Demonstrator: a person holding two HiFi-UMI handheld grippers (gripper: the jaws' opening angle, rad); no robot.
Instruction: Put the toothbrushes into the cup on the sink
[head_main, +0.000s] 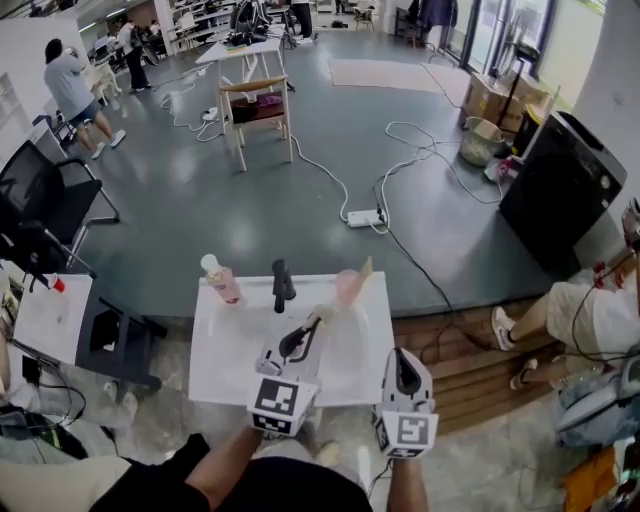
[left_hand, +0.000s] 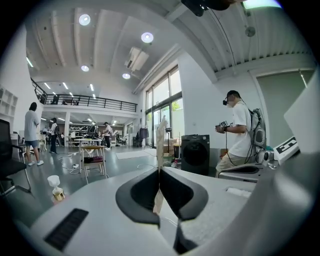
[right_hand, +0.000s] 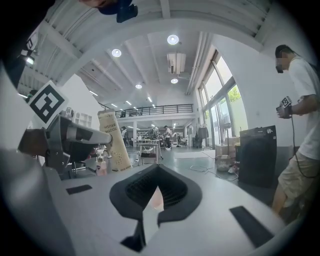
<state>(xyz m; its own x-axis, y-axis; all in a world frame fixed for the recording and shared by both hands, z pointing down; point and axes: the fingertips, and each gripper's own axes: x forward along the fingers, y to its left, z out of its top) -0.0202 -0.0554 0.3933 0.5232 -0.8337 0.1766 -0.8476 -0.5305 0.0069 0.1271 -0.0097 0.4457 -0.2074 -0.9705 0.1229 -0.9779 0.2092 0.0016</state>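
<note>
A beige toothbrush pack (head_main: 325, 313) is held in my left gripper (head_main: 312, 325), which is shut on it above the white sink (head_main: 225, 375). The pack tilts up and right toward the pink cup (head_main: 347, 288) on the sink's back rim; I cannot tell if it touches the cup. Another beige pack (head_main: 365, 267) sticks out of that cup. In the left gripper view the toothbrush pack (left_hand: 160, 145) shows edge-on between the closed jaws of the left gripper (left_hand: 160, 172). My right gripper (head_main: 401, 355) hovers over the sink's right front corner, shut and empty. From the right gripper (right_hand: 157, 167) the toothbrush pack (right_hand: 114, 142) stands at left.
A black faucet (head_main: 283, 285) and a pink soap bottle (head_main: 222, 282) stand on the sink's back rim, left of the cup. A person (head_main: 585, 315) sits on the wooden step at right. A black chair (head_main: 45, 200) and a small white table (head_main: 45, 320) are at left.
</note>
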